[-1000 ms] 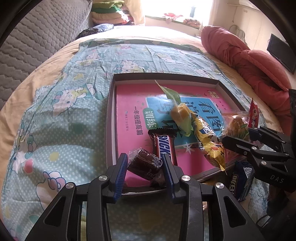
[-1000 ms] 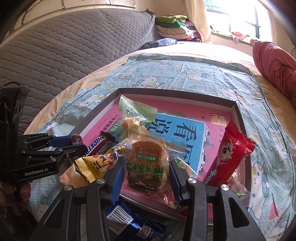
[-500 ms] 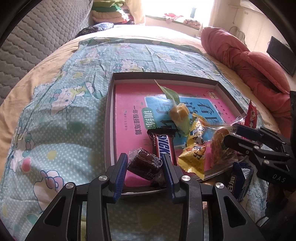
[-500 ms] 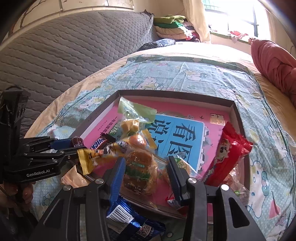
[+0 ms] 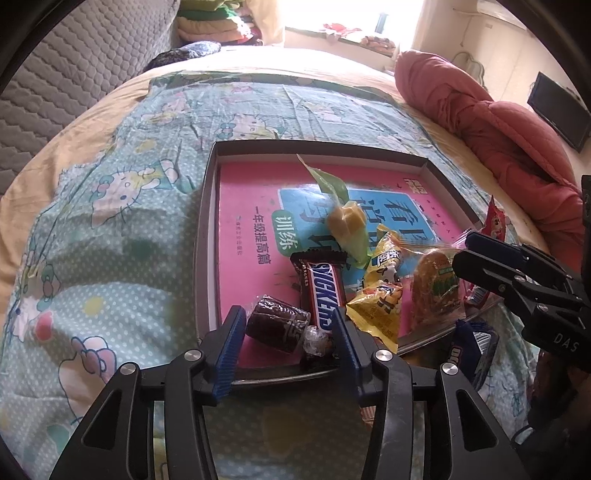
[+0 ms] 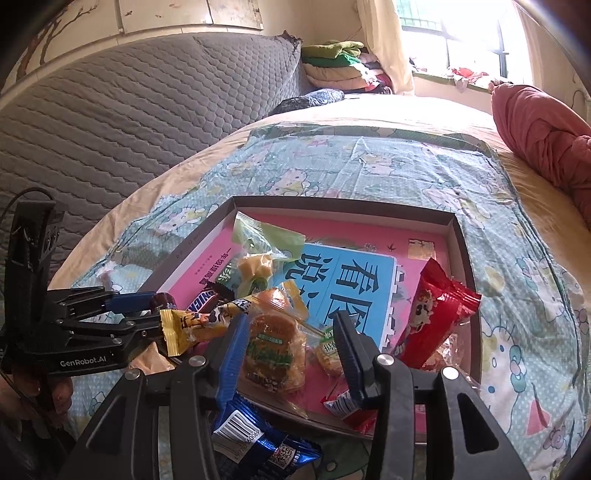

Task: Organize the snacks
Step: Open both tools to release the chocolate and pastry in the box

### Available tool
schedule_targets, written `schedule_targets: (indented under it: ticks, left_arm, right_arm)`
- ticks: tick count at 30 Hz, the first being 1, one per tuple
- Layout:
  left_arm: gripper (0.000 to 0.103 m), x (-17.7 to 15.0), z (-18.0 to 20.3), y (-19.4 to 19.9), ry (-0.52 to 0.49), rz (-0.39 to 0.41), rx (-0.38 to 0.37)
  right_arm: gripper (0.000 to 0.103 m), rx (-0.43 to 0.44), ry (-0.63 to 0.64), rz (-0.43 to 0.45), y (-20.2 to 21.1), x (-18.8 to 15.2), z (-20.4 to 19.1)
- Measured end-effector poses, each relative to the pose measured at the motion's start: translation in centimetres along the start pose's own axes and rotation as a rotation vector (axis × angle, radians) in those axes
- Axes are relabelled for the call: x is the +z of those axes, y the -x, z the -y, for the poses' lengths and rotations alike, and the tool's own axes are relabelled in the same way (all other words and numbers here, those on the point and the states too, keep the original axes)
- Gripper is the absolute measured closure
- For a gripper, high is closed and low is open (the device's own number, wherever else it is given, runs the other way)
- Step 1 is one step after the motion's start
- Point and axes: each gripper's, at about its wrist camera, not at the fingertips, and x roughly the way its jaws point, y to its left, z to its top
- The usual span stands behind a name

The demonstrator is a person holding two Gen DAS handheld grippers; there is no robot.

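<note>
Snacks (image 5: 325, 291) (wrapped, mixed) lie heaped in the shallow box (image 5: 207, 236).

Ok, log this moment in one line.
left gripper: opening, dark candy between jaws | right gripper: holds cake packet over tray

Grey quilted headboard (image 6: 129, 122), bright window (image 6: 461, 33), red duvet (image 5: 498, 125), cartoon-print sheet (image 5: 110, 229).

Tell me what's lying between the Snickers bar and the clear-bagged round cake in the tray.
A yellow snack packet lies between the Snickers bar and the bagged round cake, clearest in the left wrist view.
</note>
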Motion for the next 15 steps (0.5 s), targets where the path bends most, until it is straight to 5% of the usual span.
schedule_targets:
  ticks: [15]
  left_arm:
    - [0.045,0.6,-0.6,2.0,0.019,0.051,0.006]
  right_arm:
    - [0.054,-0.005,0.015,0.039,1.3,0.3,-0.4]
